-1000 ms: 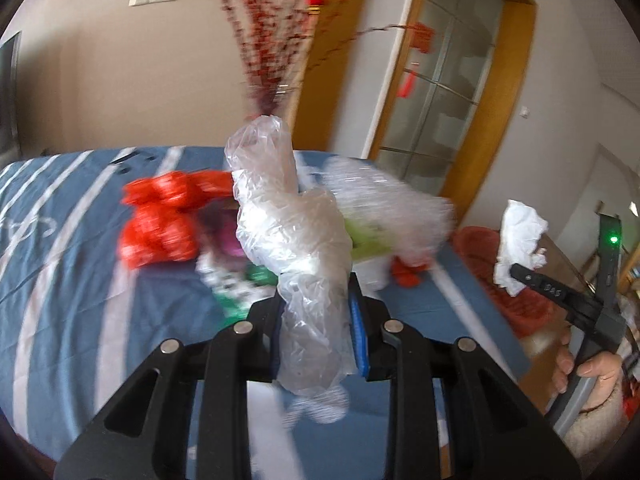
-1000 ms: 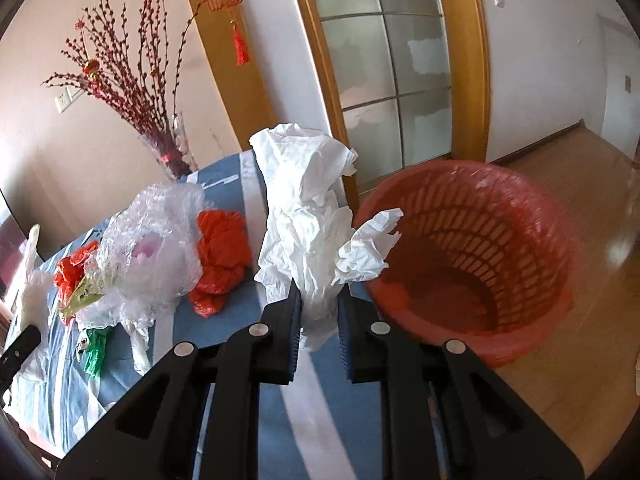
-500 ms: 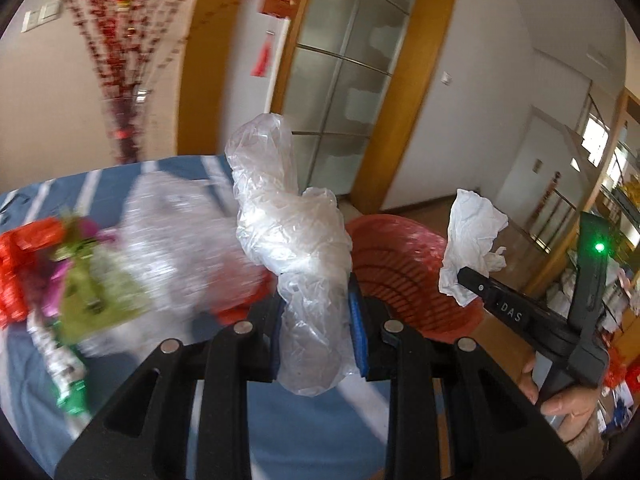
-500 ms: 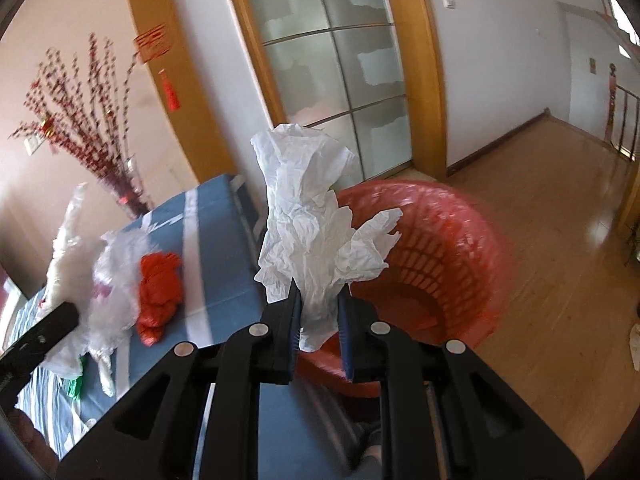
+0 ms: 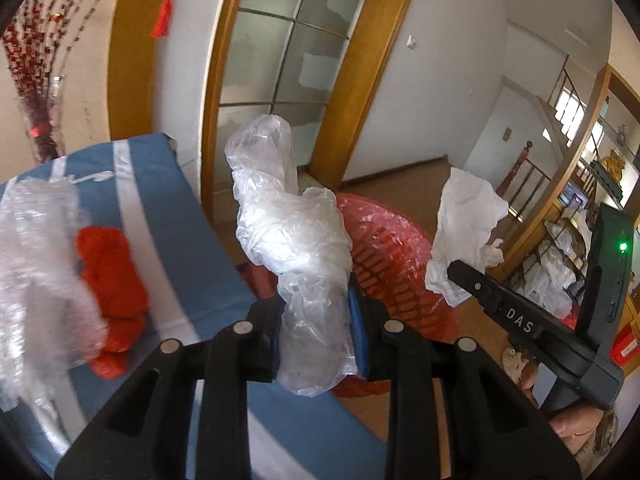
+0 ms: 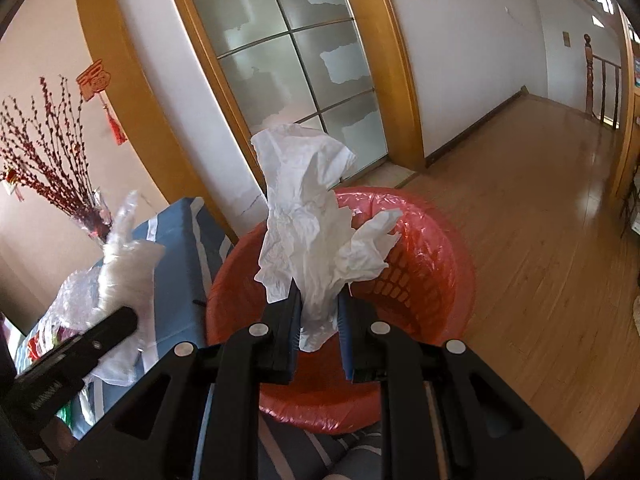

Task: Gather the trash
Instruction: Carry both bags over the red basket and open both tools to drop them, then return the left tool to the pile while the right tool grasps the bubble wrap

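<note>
Left gripper: jaws clamped on clear plastic bag, over the table's edge beside the bin.
Right gripper: jaws nearly closed on white tissue, above the bin.
Red basket bin: on the floor beside blue-striped table.
Risk: light, clingy bag may stick to the pads or drift outside the rim when let go.

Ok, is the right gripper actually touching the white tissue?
Touching. The right wrist view shows the right gripper with both pads pressed against the white tissue, which stands pinched between them above the red basket.
</note>
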A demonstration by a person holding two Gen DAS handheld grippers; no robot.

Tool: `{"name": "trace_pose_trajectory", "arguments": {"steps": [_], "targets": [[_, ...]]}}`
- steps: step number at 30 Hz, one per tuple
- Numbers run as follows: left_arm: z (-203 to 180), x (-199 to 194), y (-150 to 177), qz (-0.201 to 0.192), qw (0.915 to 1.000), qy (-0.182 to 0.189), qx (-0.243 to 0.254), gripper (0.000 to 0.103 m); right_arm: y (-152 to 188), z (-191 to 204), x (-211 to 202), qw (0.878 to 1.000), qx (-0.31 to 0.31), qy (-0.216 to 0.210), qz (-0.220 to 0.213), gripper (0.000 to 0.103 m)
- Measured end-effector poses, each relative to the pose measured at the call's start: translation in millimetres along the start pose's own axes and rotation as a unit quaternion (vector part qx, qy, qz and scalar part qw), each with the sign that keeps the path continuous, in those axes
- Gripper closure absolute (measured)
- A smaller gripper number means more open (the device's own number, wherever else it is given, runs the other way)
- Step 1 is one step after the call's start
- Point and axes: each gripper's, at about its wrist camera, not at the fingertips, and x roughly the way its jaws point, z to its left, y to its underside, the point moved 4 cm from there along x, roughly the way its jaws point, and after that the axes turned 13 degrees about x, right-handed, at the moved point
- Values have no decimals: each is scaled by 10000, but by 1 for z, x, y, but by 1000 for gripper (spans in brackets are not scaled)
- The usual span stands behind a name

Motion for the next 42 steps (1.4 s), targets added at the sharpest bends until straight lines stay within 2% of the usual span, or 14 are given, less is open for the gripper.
{"name": "trace_pose_trajectory", "arguments": {"steps": [12,17,22,32,34,42], "targets": [[-15,50,-2,347,9992,129,140,72,-12,-8,19,9998,217,-31,26,82],[-15,67,0,490,9986,107,173,62,-13,-13,25,9995,321,-2,53,63],[-10,72,6,575,9982,91,139,50,-13,-24,23,9990,421,114,12,53],[12,47,24,576,9981,-205,-68,37,-15,-37,3,9982,413,350,-274,45],[15,37,27,546,9981,-291,-78,35,-14,-36,-3,9982,349,342,-341,39],[23,-21,33,203,9980,-597,-28,31,-9,-13,-22,9988,52,176,-458,38]]}}
